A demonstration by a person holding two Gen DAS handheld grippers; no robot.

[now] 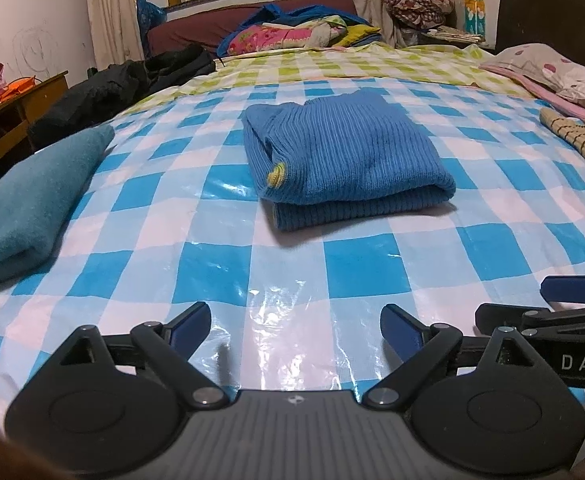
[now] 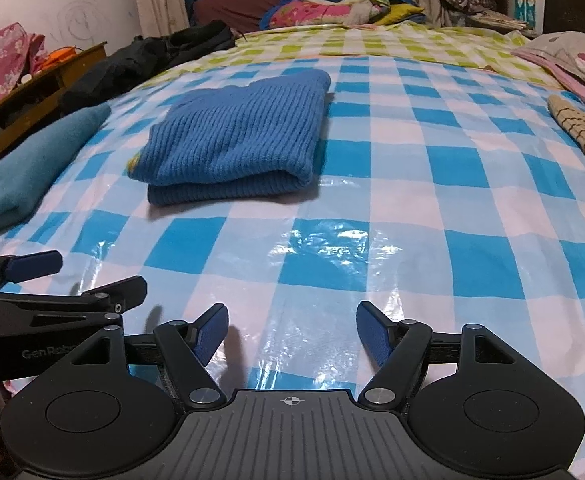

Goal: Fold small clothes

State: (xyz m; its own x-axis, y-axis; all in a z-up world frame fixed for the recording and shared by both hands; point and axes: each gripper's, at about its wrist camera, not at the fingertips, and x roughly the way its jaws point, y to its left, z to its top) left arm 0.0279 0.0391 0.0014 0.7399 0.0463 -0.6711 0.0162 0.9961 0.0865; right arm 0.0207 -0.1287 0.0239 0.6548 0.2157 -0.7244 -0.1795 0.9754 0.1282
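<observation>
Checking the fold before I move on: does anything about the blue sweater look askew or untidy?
Mostly neat. The blue sweater lies folded flat on the checked sheet, but a yellow trim pokes out at its left edge, and the bottom layer sticks out past the top. Both grippers hang open, clear of it.

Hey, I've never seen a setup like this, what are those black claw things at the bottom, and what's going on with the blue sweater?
Those claws are two hand-held grippers, each carrying a camera that looks forward along its fingers. One picture comes from the left gripper, the other from the right gripper. Both are open and hold nothing. On the blue checked plastic sheet lies a folded blue knit sweater, with a teal garment to its left and a tan checked cloth at the right edge.
</observation>
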